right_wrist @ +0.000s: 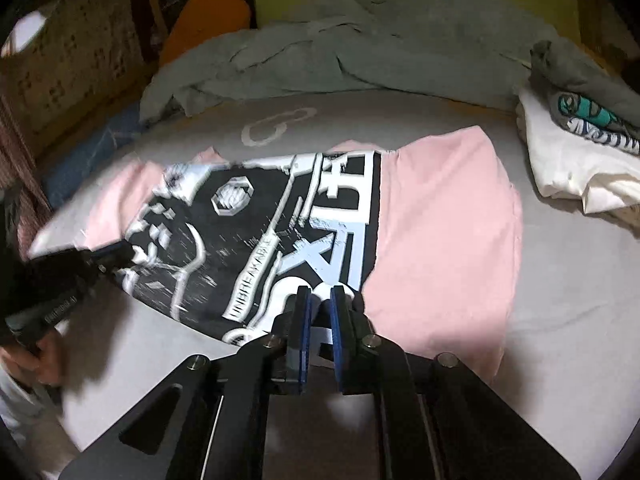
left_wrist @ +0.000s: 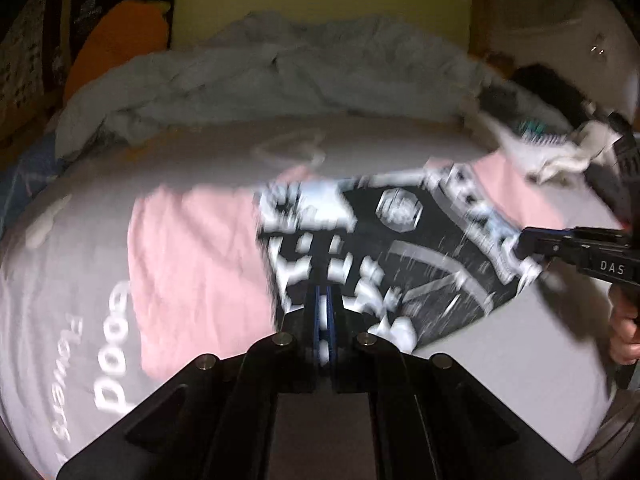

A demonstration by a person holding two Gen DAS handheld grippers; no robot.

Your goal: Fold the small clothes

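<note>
A pink T-shirt point(left_wrist: 192, 248) point(right_wrist: 440, 220) with a big black-and-white print point(left_wrist: 400, 248) point(right_wrist: 240, 232) lies spread on a grey bedsheet point(left_wrist: 500, 360) point(right_wrist: 560, 300). My left gripper point(left_wrist: 323, 292) is shut on the shirt's near edge, with a bit of printed cloth pinched between its blue pads. In the right wrist view it shows at the left point(right_wrist: 120, 254). My right gripper point(right_wrist: 320, 296) is shut on the same near edge further along, a fold of cloth between its pads. The left wrist view has it at the right point(left_wrist: 520, 240).
A crumpled grey blanket point(left_wrist: 240, 80) point(right_wrist: 360, 52) lies along the far side of the bed. A stack of folded clothes point(right_wrist: 580, 140) point(left_wrist: 560, 152) sits at the far right. An orange cushion point(left_wrist: 116, 48) point(right_wrist: 208, 20) leans at the back left. A hand point(left_wrist: 626, 332) point(right_wrist: 44, 360) holds each gripper.
</note>
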